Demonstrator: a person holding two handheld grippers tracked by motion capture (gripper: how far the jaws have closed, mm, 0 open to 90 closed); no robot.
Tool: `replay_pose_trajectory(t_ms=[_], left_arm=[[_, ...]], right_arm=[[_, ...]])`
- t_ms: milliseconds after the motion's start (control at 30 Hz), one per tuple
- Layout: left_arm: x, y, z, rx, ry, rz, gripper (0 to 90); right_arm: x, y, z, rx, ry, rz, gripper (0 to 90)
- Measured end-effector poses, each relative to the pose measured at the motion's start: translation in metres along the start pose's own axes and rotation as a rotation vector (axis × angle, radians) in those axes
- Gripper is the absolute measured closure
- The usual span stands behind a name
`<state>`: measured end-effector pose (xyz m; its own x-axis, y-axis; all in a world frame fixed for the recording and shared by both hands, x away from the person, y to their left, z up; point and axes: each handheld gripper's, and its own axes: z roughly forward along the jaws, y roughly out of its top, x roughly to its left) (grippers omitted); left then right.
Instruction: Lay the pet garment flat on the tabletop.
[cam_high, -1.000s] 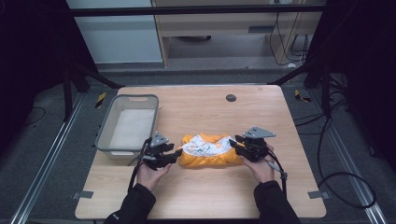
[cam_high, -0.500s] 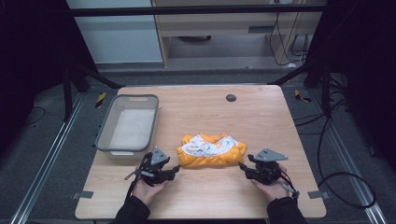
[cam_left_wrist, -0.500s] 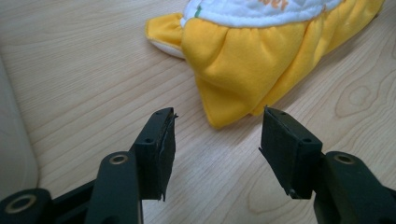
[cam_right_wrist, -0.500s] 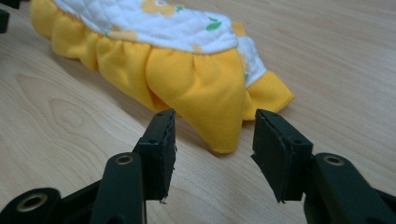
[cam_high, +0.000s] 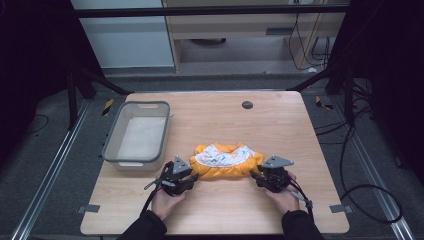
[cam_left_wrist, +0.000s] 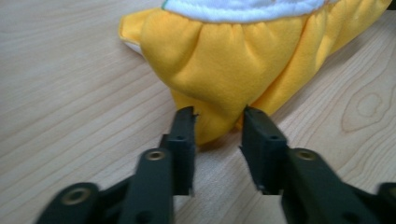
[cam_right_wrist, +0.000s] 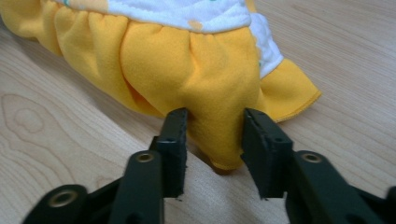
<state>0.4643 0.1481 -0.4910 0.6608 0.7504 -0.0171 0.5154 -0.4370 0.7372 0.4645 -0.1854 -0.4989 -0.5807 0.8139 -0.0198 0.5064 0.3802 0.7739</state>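
No readable brand, label or writing on anything. Grey plastic bin (cam_high: 136, 136) on wooden table (cam_high: 280, 130), beyond and outboard of left gripper (cam_high: 192, 176); contents not discernible. Yellow garment with white printed lining (cam_high: 226, 159) bunched between both grippers. Left gripper parted, jaws straddling garment's yellow end, not clamped. Right gripper (cam_high: 258, 177) parted likewise, fold of opposite end between its jaws.

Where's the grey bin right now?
In the high view, the grey bin sits on the table's left side, behind the left gripper and left of the yellow cloth, not touching it.
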Motion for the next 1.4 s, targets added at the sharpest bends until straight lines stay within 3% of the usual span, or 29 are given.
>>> replay_pose_trajectory(t_ms=[167,267,400,633,767,1100,1300,1400], left_arm=[[0.000,0.001,0.000,0.028,-0.027,0.001,85.7],[0.001,0.003,-0.004,0.033,-0.048,-0.013,87.3],[0.000,0.008,-0.017,-0.005,-0.085,-0.022,87.9],[0.000,0.016,-0.059,-0.086,-0.164,-0.034,87.9],[-0.005,0.013,-0.071,-0.076,-0.192,-0.036,87.9],[-0.025,-0.013,-0.077,0.023,-0.228,-0.015,87.6],[-0.035,-0.024,-0.069,0.073,-0.201,0.029,84.5],[-0.036,-0.023,-0.069,0.062,-0.170,0.027,72.6]], right_arm=[[-0.001,0.002,-0.002,0.027,0.023,0.023,85.3],[-0.001,0.004,-0.008,0.018,0.030,0.019,86.5],[0.001,0.008,-0.019,-0.017,0.043,0.019,86.6],[0.000,0.013,-0.053,-0.100,0.126,0.047,86.6],[0.006,0.013,-0.072,-0.127,0.176,0.058,86.5],[0.025,-0.013,-0.093,-0.051,0.260,0.058,86.1],[0.026,-0.026,-0.082,0.013,0.229,0.035,79.5],[0.025,-0.029,-0.076,0.030,0.214,0.028,75.5]])
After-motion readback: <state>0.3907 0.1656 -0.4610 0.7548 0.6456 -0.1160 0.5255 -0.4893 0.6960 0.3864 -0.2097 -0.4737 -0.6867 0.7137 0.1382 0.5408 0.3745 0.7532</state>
